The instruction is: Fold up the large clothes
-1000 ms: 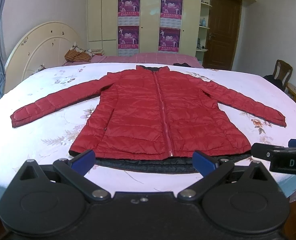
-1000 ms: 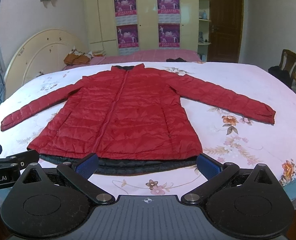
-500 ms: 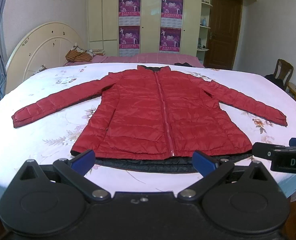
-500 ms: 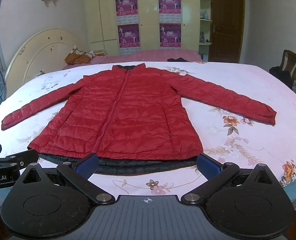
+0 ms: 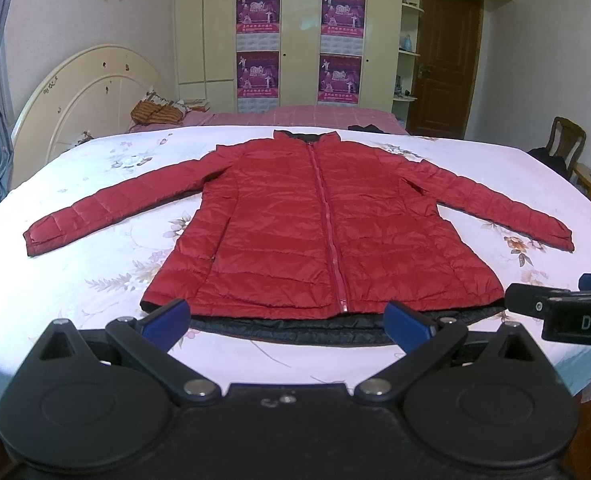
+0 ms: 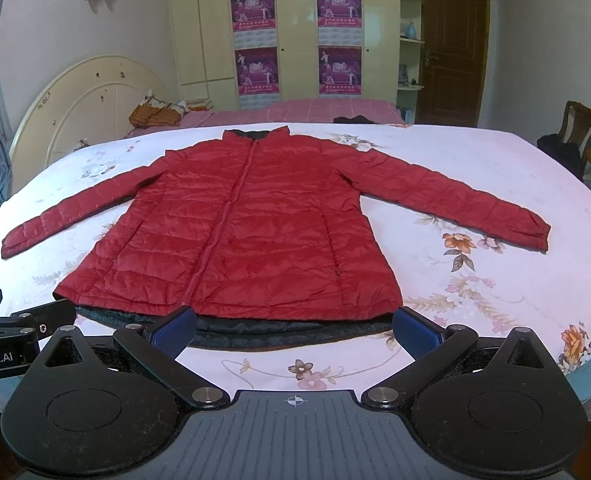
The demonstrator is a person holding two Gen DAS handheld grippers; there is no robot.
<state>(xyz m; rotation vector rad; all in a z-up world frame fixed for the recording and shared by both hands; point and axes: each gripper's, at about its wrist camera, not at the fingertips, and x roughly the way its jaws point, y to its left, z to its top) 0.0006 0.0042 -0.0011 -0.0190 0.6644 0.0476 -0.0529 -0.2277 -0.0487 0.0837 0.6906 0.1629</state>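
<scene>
So I've got both grippers parked at the near edge of the bed, pointing forward over it, roughly level. My left gripper (image 5: pixel 287 318) has its jaws spread wide with nothing between them, blue-padded fingertips (image 5: pixel 166 315) sitting just in front of the jacket's hem in the left wrist view. My right gripper (image 6: pixel 295 326) is the same deal: jaws wide apart, empty, blue tips lined up with the hem. They're side by side, since each camera catches the other one's black finger poking in from the edge.

The thing I'm meant to fold, a red quilted puffer jacket (image 5: pixel 319 232), lies flat on its back in the middle of the white floral bedsheet (image 5: pixel 95 264). It's zipped shut, collar pointing away from me, both sleeves stretched out and angled down to either side. A strip of its dark lining (image 6: pixel 279 330) peeks out below the red hem, closest to my fingers.

Neither gripper touches the fabric as far as I can see. Behind the bed there's a cream curved headboard (image 5: pixel 91 96) and a cream wardrobe with purple posters (image 5: pixel 299 44).
</scene>
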